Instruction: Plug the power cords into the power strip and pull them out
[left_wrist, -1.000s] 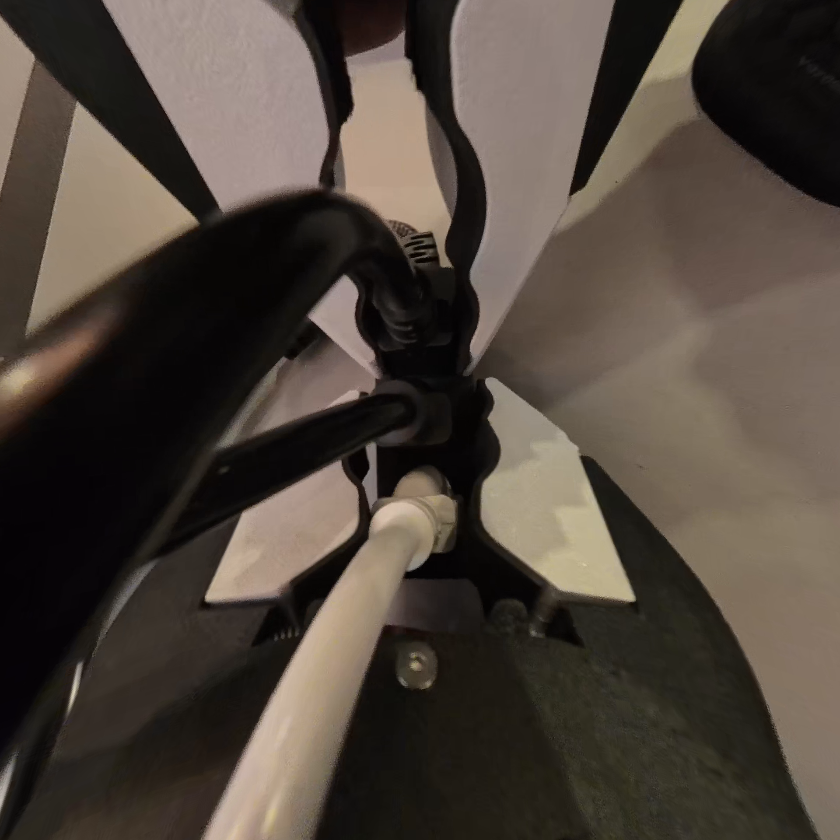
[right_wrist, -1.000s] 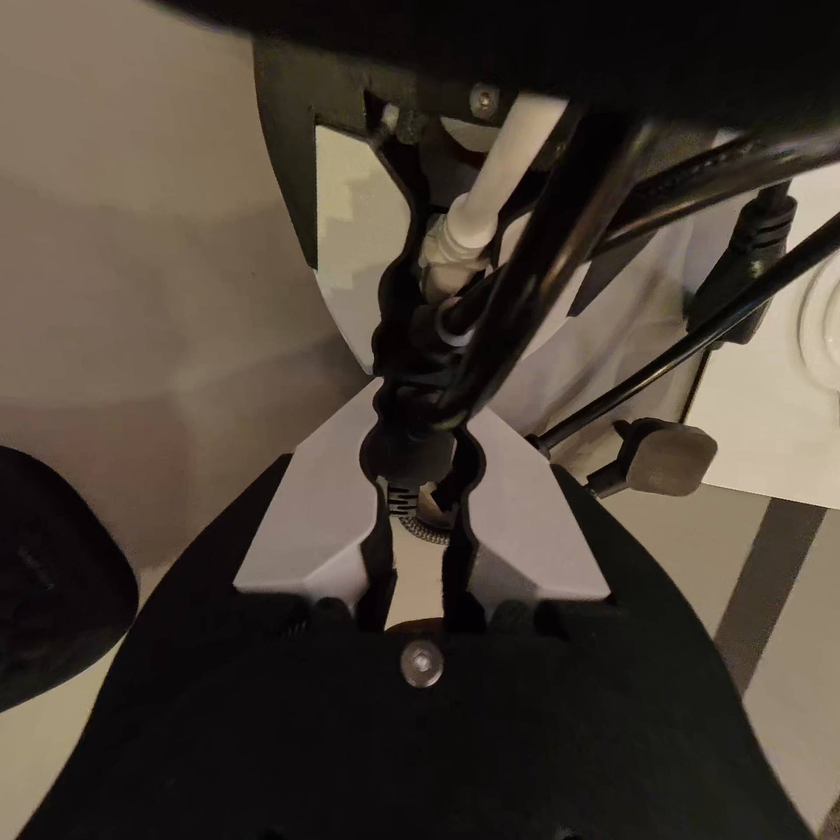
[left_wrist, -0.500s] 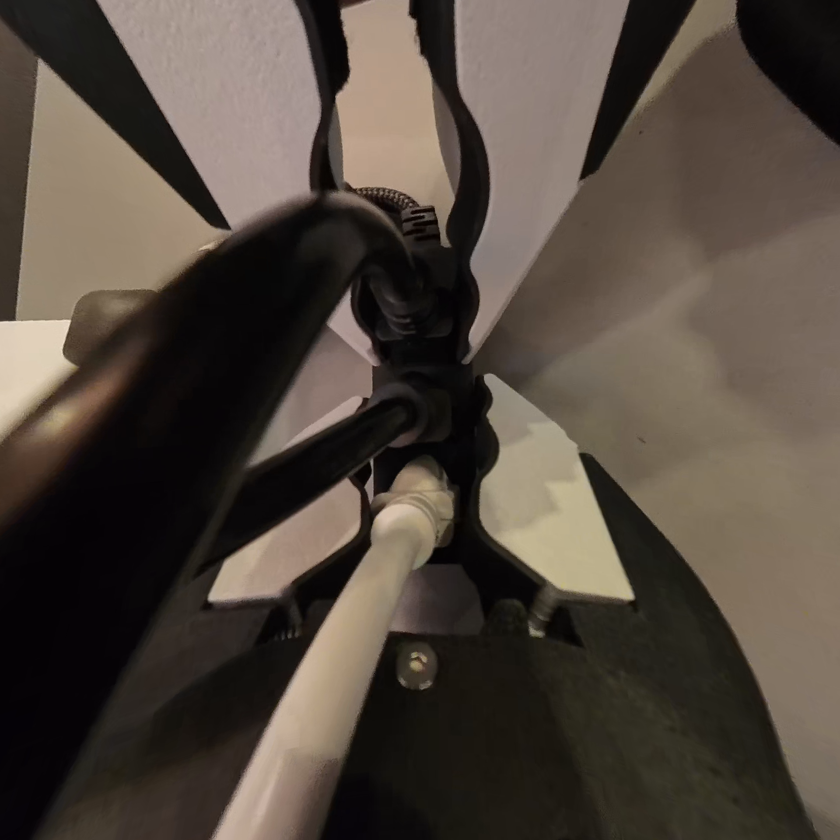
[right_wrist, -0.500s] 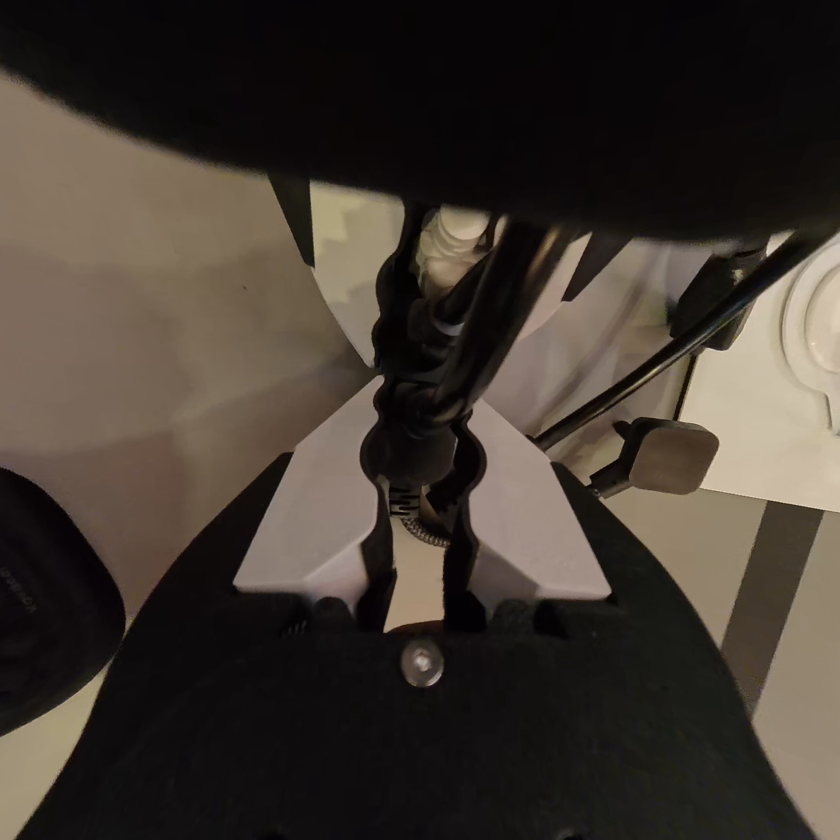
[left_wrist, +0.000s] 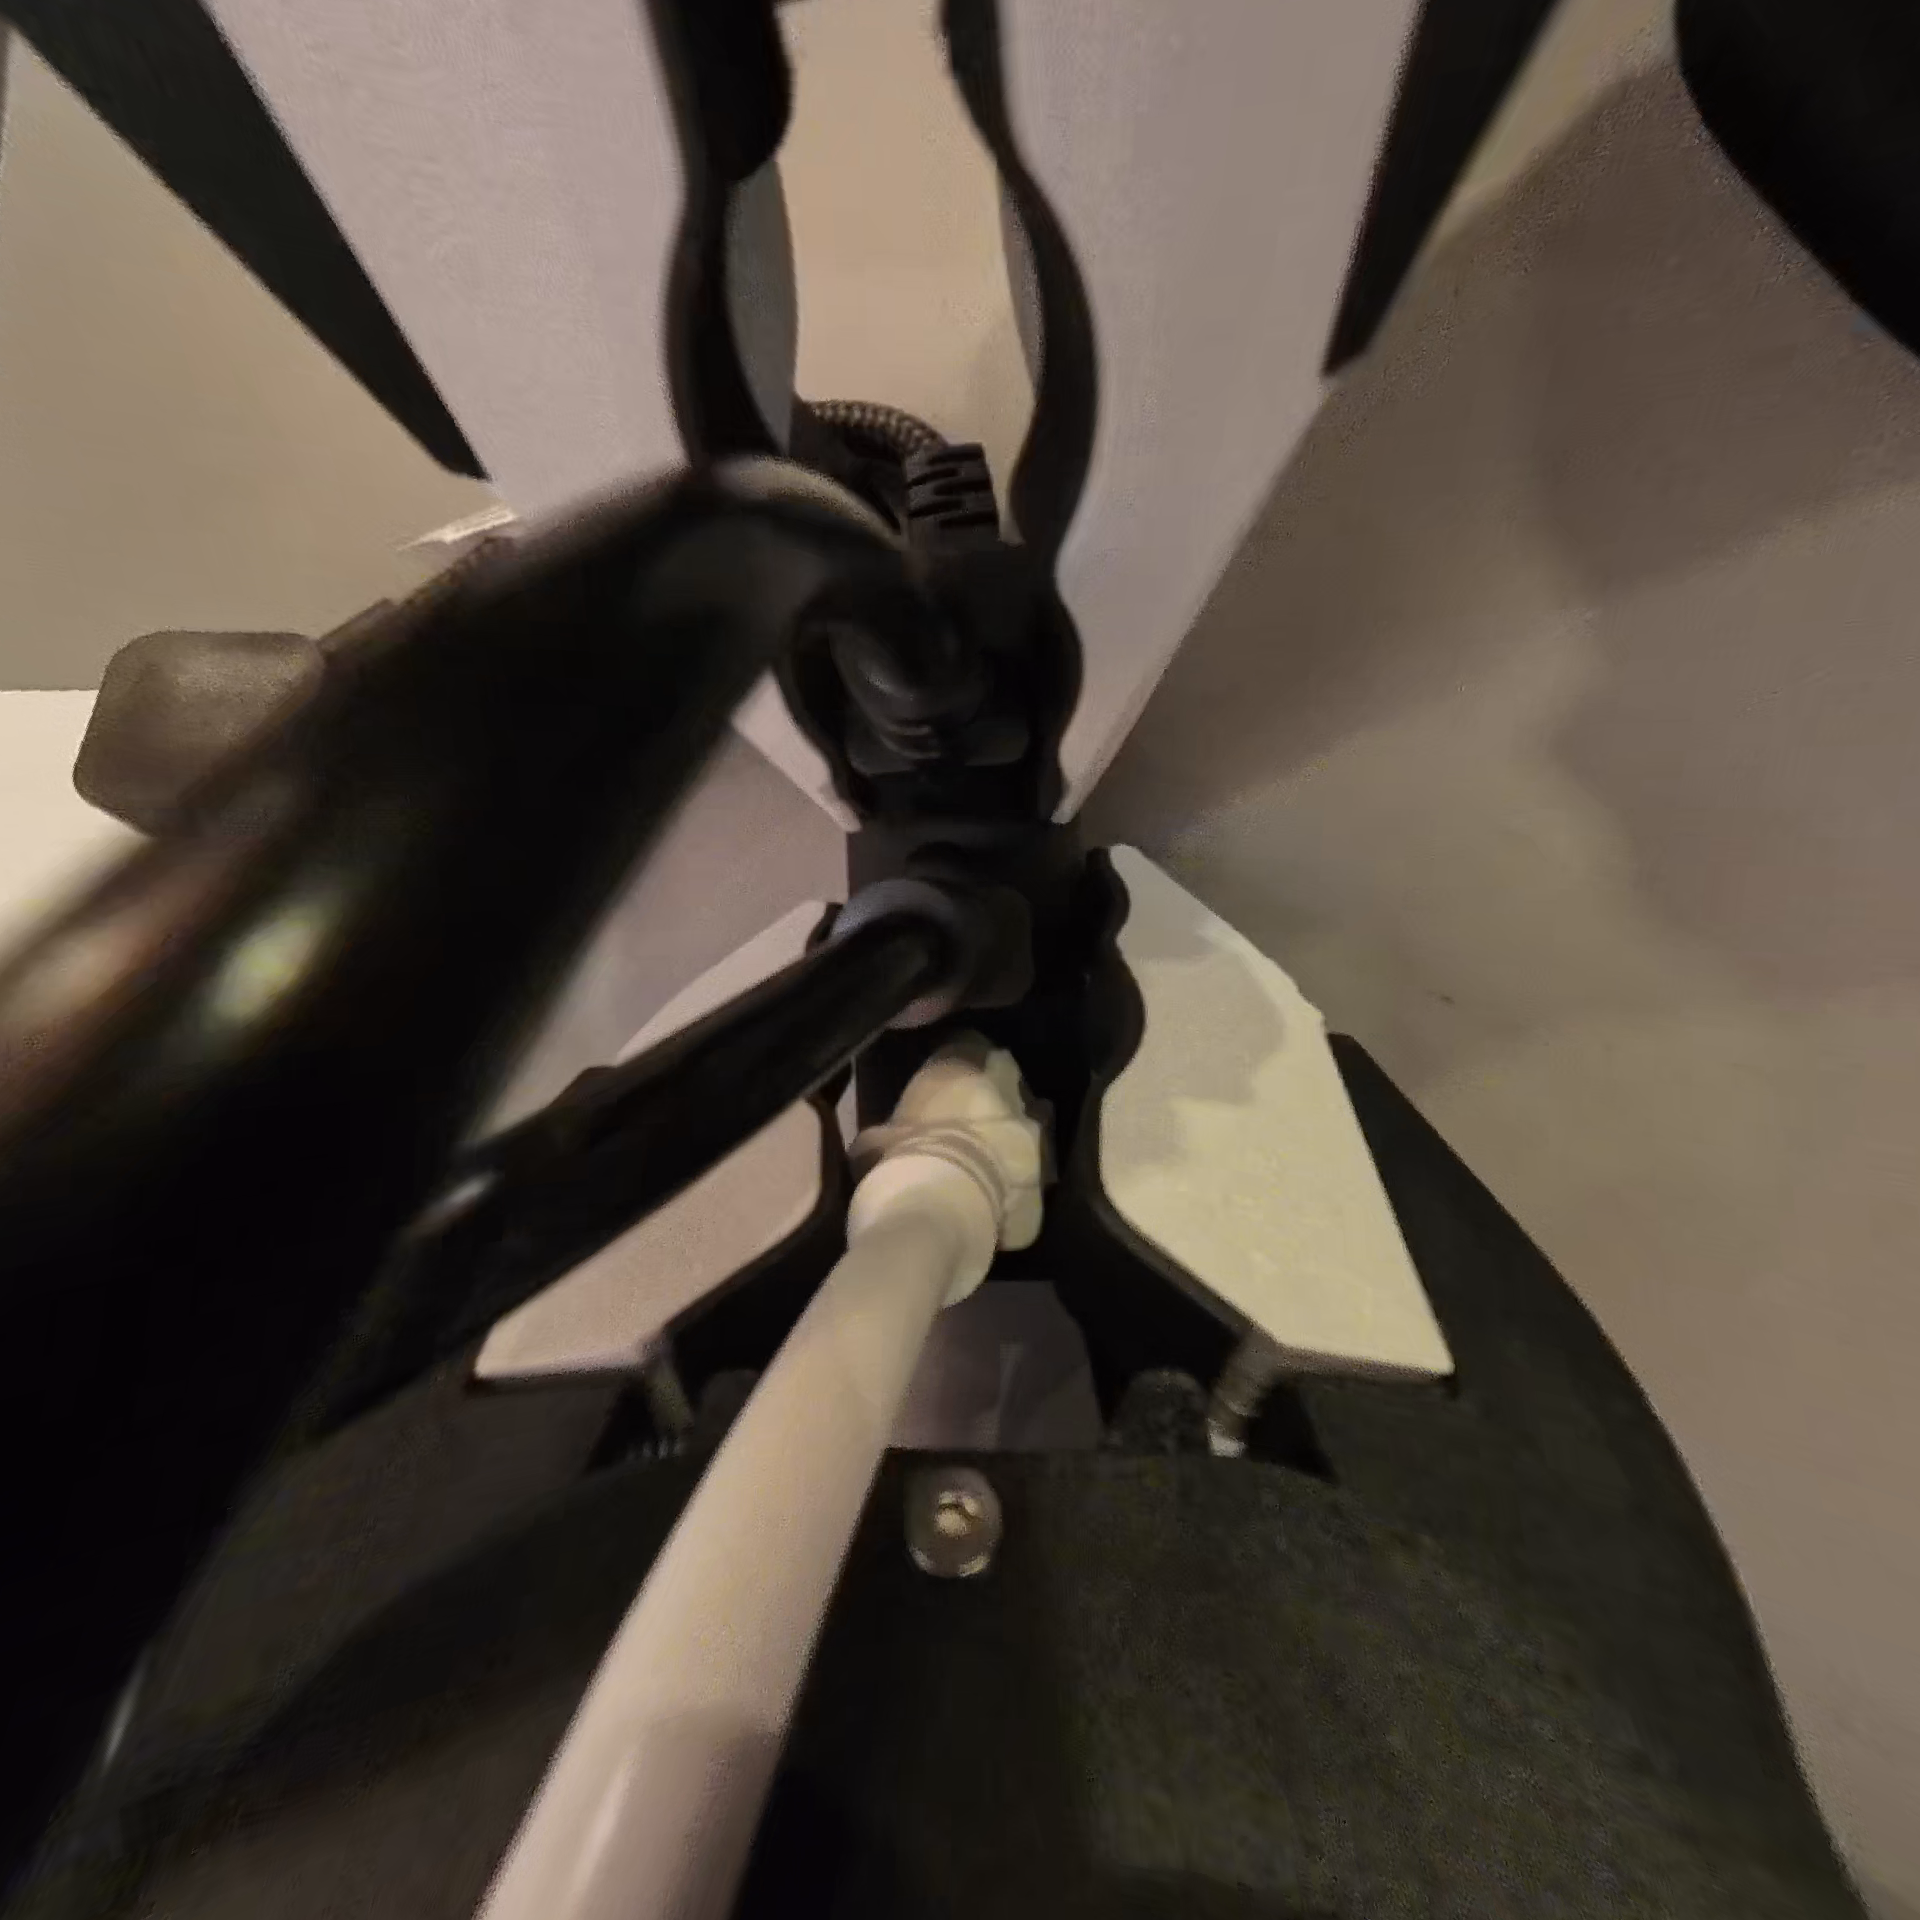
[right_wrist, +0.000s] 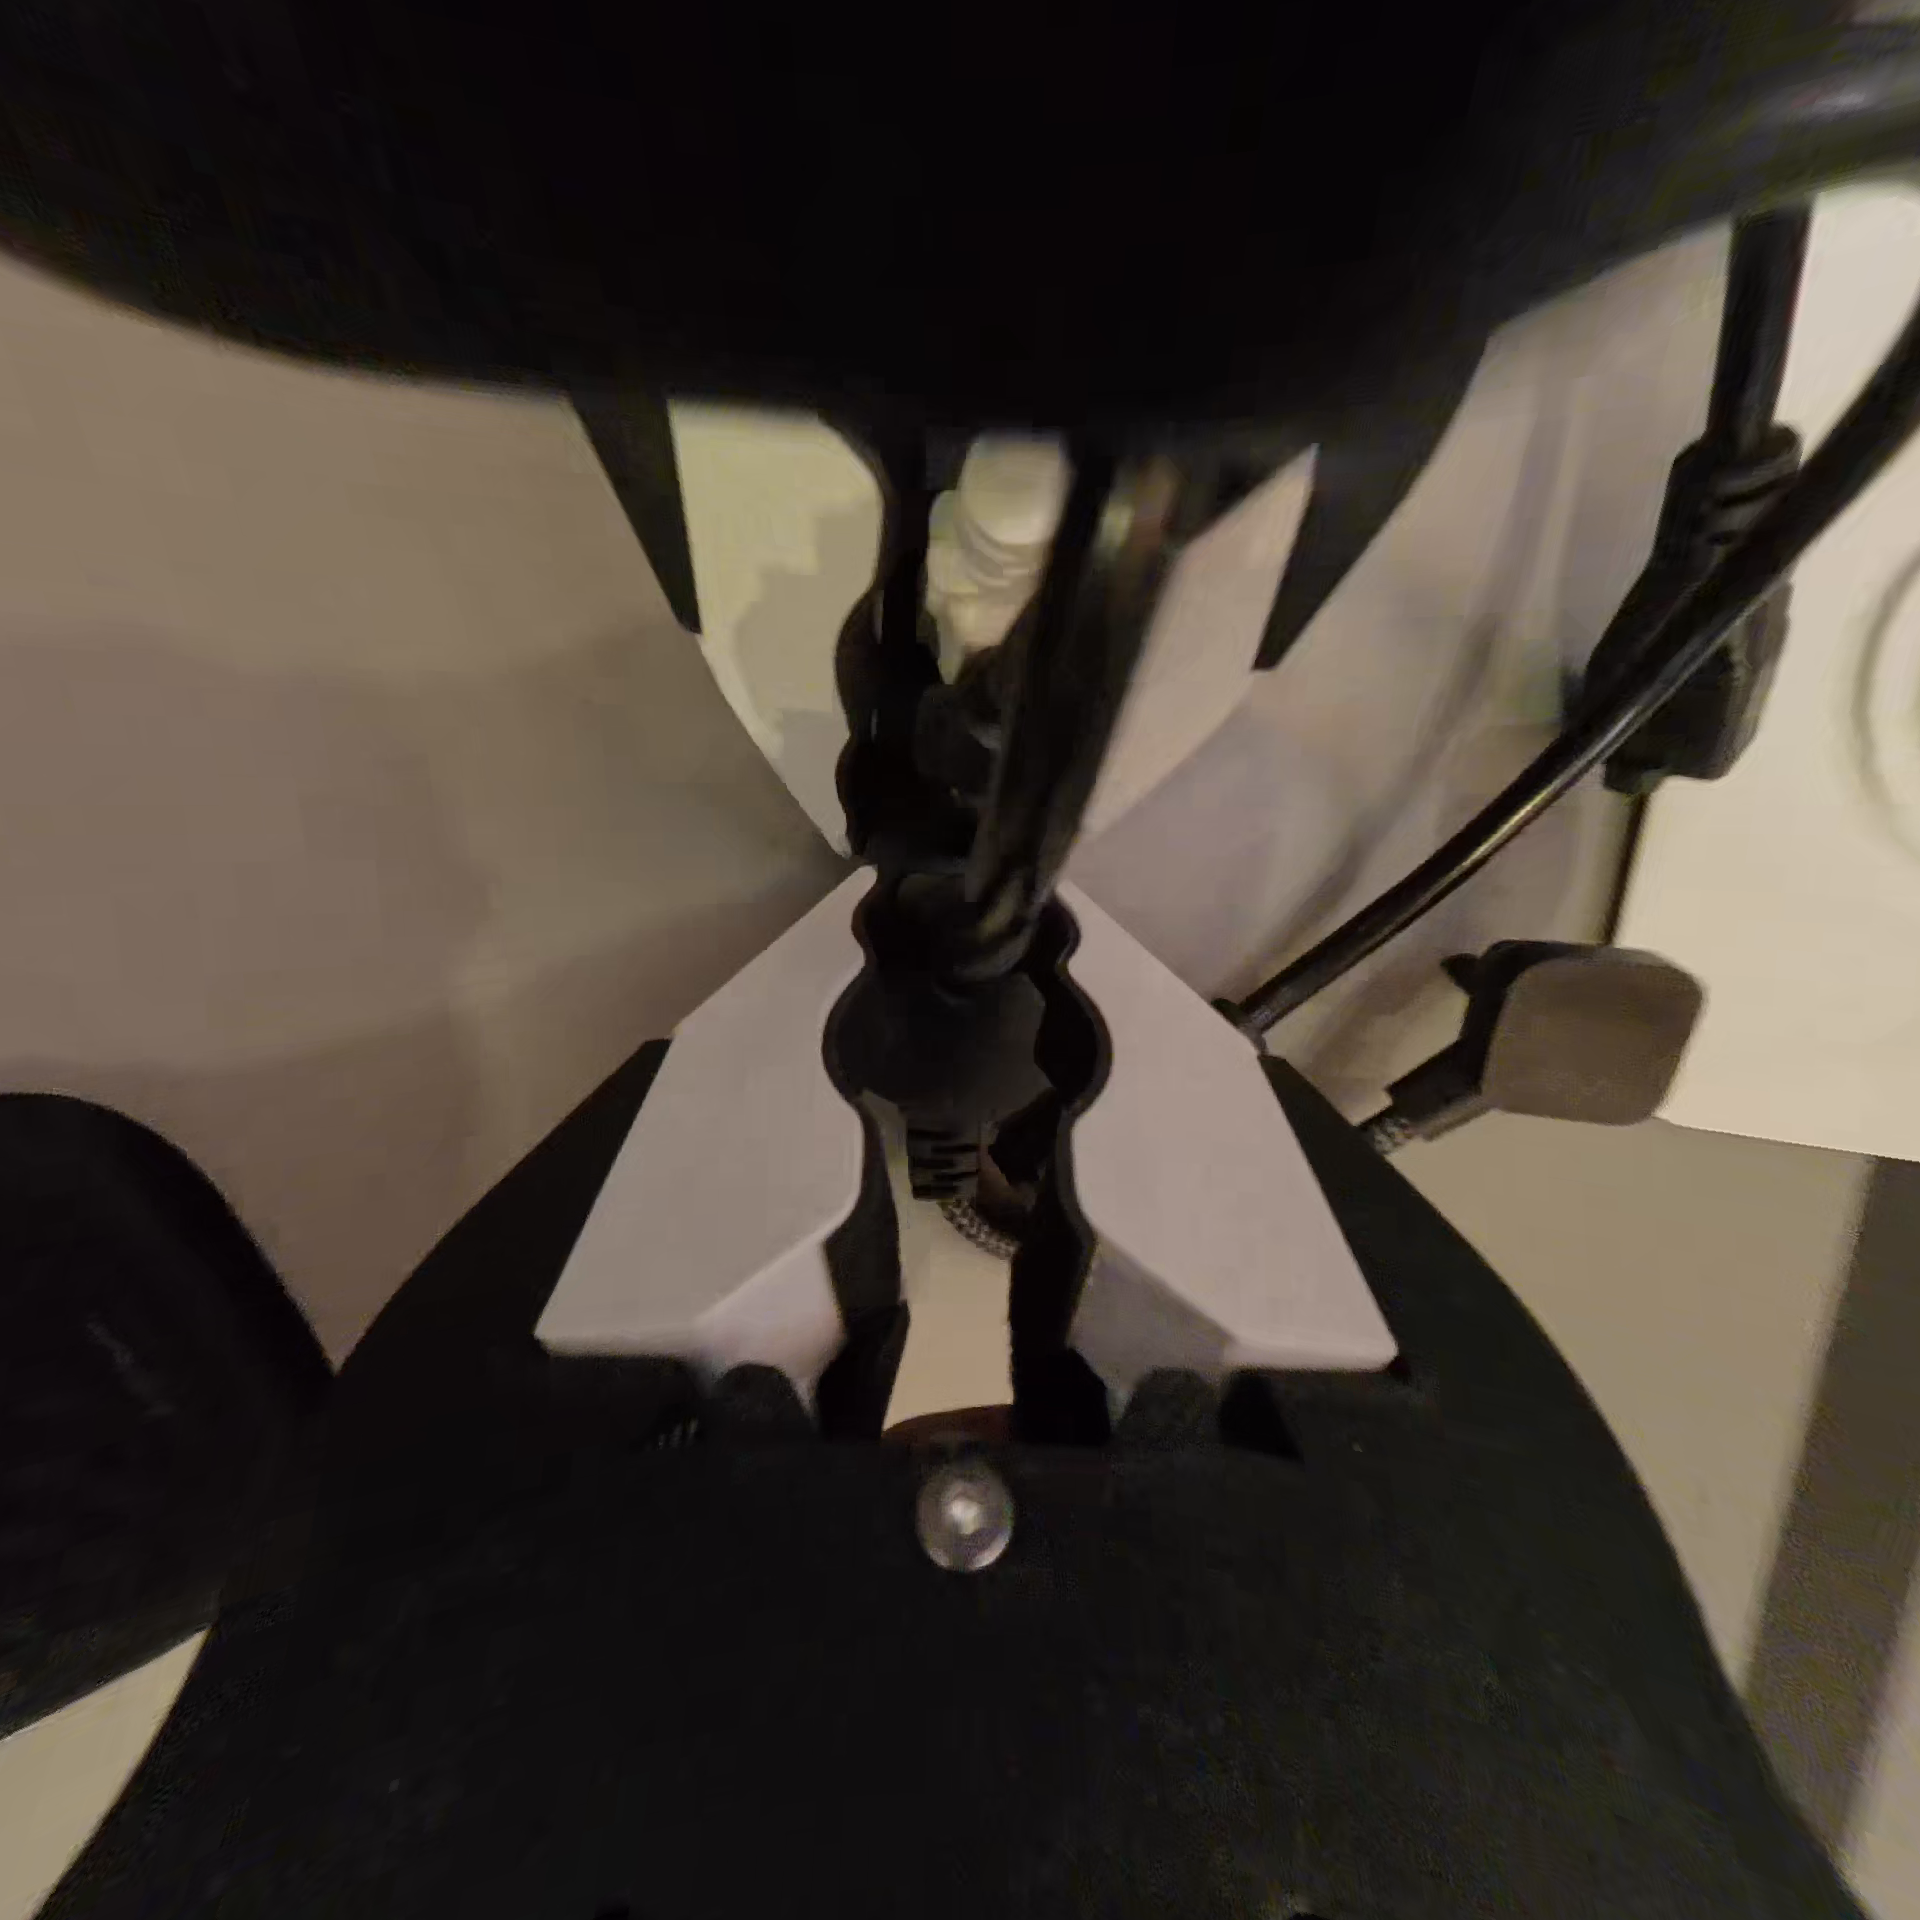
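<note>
Hand-held grippers (left_wrist: 961, 1039) (right_wrist: 961, 1039) meet tip-to-tip, both clamping the power strip (left_wrist: 935, 748).

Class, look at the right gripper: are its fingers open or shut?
Shut. The right gripper pinches a black plug; both fingers press its sides.

Left wrist view: grey plug (left_wrist: 197, 717) is now exposed beside thick black cord (left_wrist: 499, 790), previously hidden. Right wrist view: white cord (right_wrist: 1003, 520) is mostly covered by the dark body above; black plug (right_wrist: 1688, 675) apparently shifted relative to grey plug (right_wrist: 1569, 1029).
</note>
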